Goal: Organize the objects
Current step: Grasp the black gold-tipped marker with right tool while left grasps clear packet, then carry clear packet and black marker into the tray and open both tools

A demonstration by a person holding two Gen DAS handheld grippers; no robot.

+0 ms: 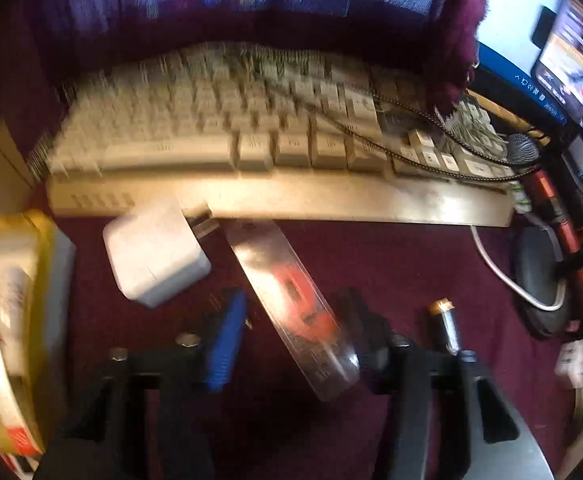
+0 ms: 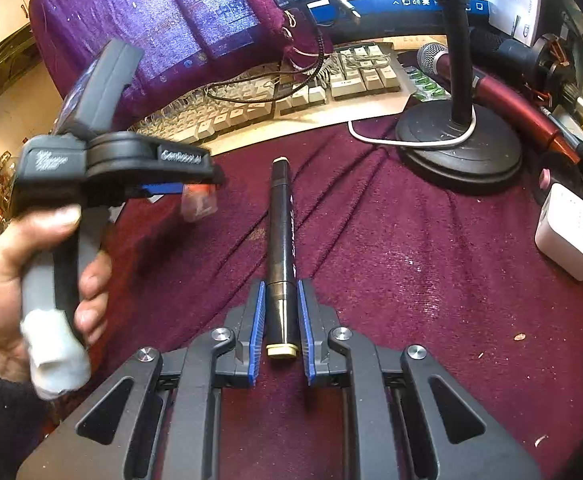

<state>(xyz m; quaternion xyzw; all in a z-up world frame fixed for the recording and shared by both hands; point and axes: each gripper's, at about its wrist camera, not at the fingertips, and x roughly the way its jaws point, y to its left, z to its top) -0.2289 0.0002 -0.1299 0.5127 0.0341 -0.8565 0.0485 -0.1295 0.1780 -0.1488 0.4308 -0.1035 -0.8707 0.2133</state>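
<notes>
My left gripper (image 1: pixel 291 320) stands wide around a clear plastic case with an orange part inside (image 1: pixel 291 304); the frame is blurred and the case lies slanted between the blue pads (image 1: pixel 227 344). In the right wrist view the left gripper (image 2: pixel 195 190) is held in a hand, with the clear case (image 2: pixel 199 202) at its tip above the cloth. My right gripper (image 2: pixel 279 312) has its pads on both sides of a black marker (image 2: pixel 281 232) that lies on the maroon cloth. A white charger (image 1: pixel 155 252) lies left of the case. A small battery (image 1: pixel 445 324) lies to the right.
A beige keyboard (image 1: pixel 251 136) runs across the back, under a purple cloth (image 2: pixel 163 20). A black microphone stand base (image 2: pixel 459 148) and white cable sit at right. Another white plug adapter (image 2: pixel 567 232) lies far right. A yellow-edged box (image 1: pixel 11 304) stands at left.
</notes>
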